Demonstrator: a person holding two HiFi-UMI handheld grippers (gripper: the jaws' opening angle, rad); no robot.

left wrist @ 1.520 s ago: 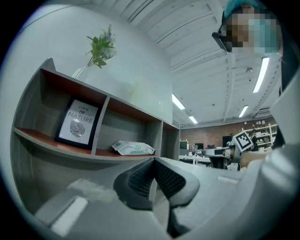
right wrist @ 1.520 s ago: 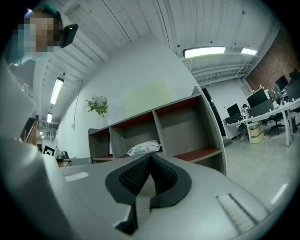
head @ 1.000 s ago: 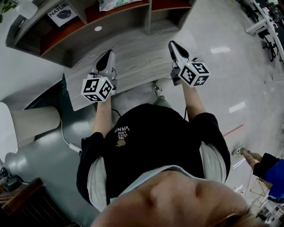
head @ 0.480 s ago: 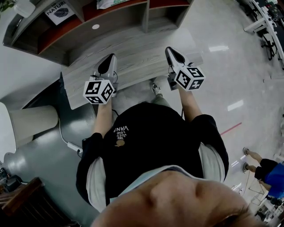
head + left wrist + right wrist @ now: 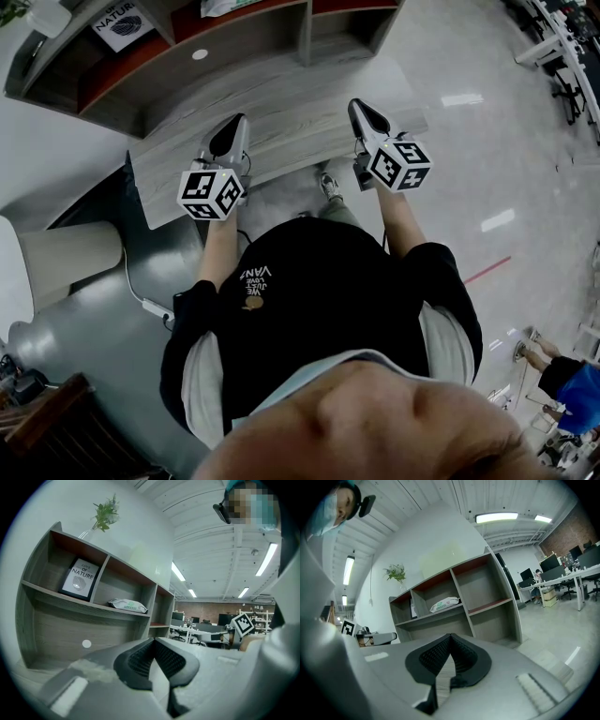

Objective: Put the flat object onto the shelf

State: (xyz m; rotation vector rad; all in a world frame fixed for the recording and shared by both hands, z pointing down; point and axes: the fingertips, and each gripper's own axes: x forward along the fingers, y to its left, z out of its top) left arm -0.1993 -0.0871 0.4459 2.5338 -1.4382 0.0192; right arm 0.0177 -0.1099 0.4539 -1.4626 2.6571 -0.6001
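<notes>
A flat white pack (image 5: 127, 604) with green print lies on the middle board of the wooden shelf (image 5: 42, 597). It also shows in the right gripper view (image 5: 444, 604), and only its edge shows at the top of the head view (image 5: 225, 6). My left gripper (image 5: 228, 131) and right gripper (image 5: 361, 108) hover side by side over the grey wood desk top (image 5: 291, 103) in front of the shelf, both pointing at it. The left gripper's (image 5: 153, 641) jaws are shut with nothing between them. So are the right gripper's (image 5: 450, 637).
A framed print (image 5: 79, 578) leans in the shelf's left compartment, and a plant (image 5: 105, 513) stands on top. A white round dot (image 5: 200, 54) sits on the back panel. Office desks (image 5: 562, 576) stand far right. A passer-by (image 5: 562, 375) crosses the glossy floor.
Both grippers have sunk a little toward the desk top, still shut. The passer-by at the lower right has shifted along the floor.
</notes>
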